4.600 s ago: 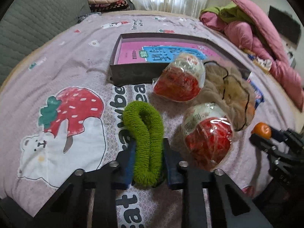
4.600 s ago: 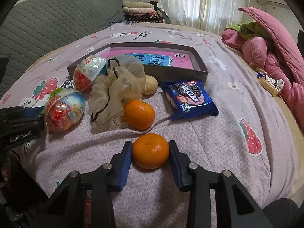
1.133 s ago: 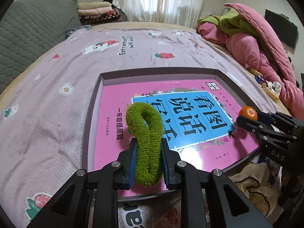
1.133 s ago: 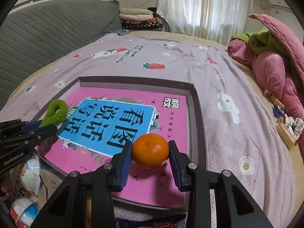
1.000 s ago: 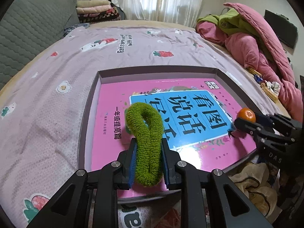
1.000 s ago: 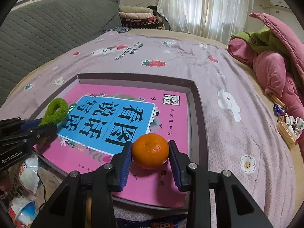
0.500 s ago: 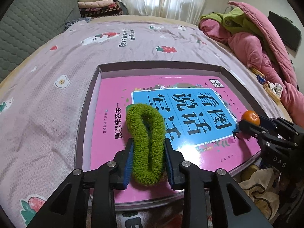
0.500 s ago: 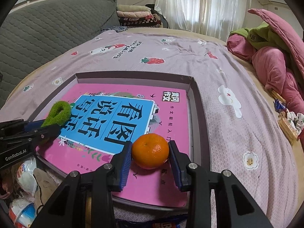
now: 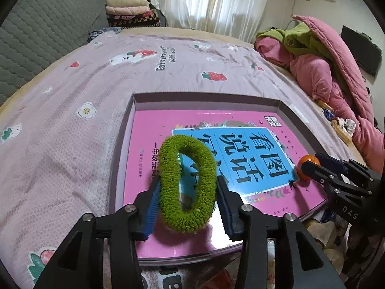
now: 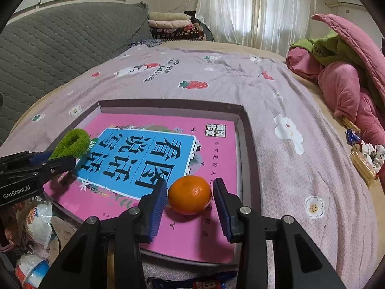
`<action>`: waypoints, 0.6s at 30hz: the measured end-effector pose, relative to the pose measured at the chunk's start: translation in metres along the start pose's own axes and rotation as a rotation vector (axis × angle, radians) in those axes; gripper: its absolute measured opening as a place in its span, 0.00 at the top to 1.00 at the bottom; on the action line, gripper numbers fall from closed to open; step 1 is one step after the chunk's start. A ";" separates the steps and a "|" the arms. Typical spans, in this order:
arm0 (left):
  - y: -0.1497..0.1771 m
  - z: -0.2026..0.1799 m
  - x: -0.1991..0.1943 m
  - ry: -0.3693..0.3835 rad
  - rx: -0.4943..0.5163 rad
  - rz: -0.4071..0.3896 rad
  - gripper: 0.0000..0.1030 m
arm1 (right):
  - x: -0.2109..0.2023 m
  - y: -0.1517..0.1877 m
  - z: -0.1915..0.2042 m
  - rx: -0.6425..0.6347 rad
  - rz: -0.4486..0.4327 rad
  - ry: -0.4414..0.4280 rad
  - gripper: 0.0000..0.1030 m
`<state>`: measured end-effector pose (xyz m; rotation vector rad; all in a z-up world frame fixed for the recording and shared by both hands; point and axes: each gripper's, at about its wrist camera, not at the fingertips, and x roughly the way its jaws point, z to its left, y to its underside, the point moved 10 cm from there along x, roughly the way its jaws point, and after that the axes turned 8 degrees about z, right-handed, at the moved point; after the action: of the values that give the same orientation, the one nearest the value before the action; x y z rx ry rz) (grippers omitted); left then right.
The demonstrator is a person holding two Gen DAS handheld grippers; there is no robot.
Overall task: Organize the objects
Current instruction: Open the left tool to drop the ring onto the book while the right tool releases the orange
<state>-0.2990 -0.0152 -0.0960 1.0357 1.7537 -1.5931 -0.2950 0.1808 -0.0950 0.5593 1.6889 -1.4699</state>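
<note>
My left gripper (image 9: pixel 187 201) is opening off the green scrunchie (image 9: pixel 186 185), my right gripper (image 10: pixel 190 203) off the orange (image 10: pixel 189 194); both sit in the tray (image 10: pixel 247 144), snacks remain outside

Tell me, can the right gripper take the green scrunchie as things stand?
Probably not: the right gripper has the orange between its pads, and the scrunchie sits between the opening jaws of the left gripper.
</note>
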 end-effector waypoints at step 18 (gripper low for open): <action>-0.004 0.002 -0.009 -0.017 0.005 -0.024 0.41 | -0.020 -0.011 -0.003 0.013 -0.077 -0.002 0.55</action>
<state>-0.2971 -0.0187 -0.0868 1.0044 1.7579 -1.6175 -0.2927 0.1849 -0.0725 0.5051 1.7173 -1.5361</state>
